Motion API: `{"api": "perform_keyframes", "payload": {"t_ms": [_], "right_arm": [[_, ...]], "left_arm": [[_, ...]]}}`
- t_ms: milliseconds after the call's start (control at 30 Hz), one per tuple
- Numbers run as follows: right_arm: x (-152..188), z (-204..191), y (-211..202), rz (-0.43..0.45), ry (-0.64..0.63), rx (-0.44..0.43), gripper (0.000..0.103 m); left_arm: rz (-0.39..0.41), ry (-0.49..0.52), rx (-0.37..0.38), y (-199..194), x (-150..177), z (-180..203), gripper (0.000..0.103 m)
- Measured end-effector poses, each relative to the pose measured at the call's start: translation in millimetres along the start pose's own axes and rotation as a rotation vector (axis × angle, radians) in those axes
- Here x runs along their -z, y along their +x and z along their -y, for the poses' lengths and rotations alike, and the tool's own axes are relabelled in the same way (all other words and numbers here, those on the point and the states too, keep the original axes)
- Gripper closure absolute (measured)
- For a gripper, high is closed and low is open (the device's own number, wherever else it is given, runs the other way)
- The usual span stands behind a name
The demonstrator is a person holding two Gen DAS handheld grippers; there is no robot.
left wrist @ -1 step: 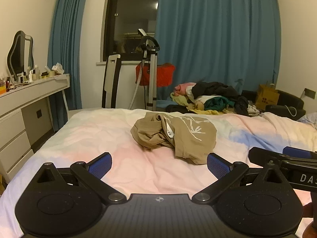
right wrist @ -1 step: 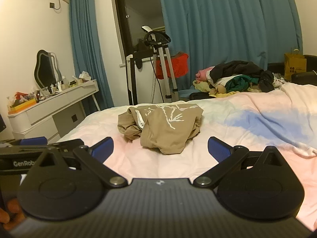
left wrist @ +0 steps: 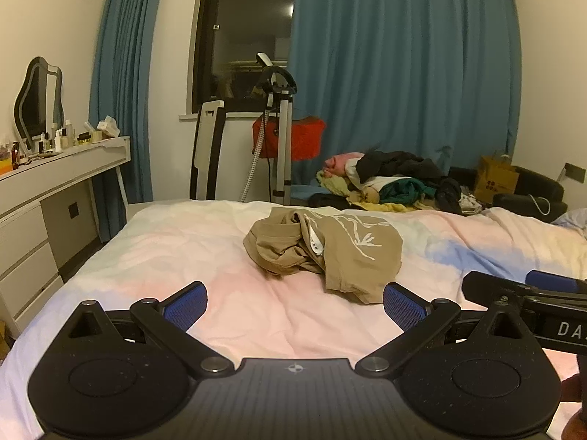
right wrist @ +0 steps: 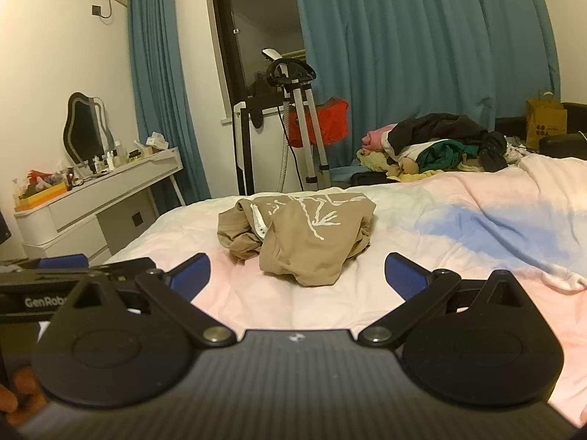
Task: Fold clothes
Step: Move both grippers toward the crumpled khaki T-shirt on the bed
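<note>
- At the far left, a white dressing table [left wrist: 66, 172] stands against the wall. A mirror [left wrist: 36, 104] with a wavy frame and many small bottles are on it.
- A bed [left wrist: 183, 249] with a pale pink, white and blue cover fills the near part of both views.
- The left gripper [left wrist: 295, 302] hovers over the near part of the bed. Its two fingers with blue pads [left wrist: 185, 302] are spread wide and hold nothing.
- A brown shirt [left wrist: 326, 249] with a white line drawing lies crumpled in the middle of the bed, a little beyond both grippers and not touching them.
- Behind the bed, in front of the dark window, a clothes steamer [left wrist: 279, 139] stands on its metal stand, with something red [left wrist: 293, 137] behind it.
- The right gripper [right wrist: 297, 275] is just beside the left one, to its right. Its fingers are also wide apart and empty.
- To the far right, a pile of clothes [left wrist: 392, 183] in mixed colours lies beyond the bed, in front of the blue curtain [left wrist: 403, 73].
- A yellow paper bag [left wrist: 495, 179] stands at the far right, near the pile.
</note>
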State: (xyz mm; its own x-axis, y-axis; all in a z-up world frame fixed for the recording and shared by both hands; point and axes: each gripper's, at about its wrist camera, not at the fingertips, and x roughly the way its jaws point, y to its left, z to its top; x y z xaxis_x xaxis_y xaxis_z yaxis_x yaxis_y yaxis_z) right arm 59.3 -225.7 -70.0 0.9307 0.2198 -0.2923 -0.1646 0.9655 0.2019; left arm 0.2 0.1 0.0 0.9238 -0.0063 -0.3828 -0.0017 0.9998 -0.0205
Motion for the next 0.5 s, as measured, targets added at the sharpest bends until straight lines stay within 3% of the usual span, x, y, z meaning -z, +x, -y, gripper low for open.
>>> {"api": "perform_keyframes", "payload": {"t_ms": [500], "right_arm": [[-2.4, 2.5, -3.1, -0.001, 0.001, 0.01, 0.0]], "left_arm": [[0.003, -0.01, -0.015, 3.1, -0.8, -1.7, 0.0]]}}
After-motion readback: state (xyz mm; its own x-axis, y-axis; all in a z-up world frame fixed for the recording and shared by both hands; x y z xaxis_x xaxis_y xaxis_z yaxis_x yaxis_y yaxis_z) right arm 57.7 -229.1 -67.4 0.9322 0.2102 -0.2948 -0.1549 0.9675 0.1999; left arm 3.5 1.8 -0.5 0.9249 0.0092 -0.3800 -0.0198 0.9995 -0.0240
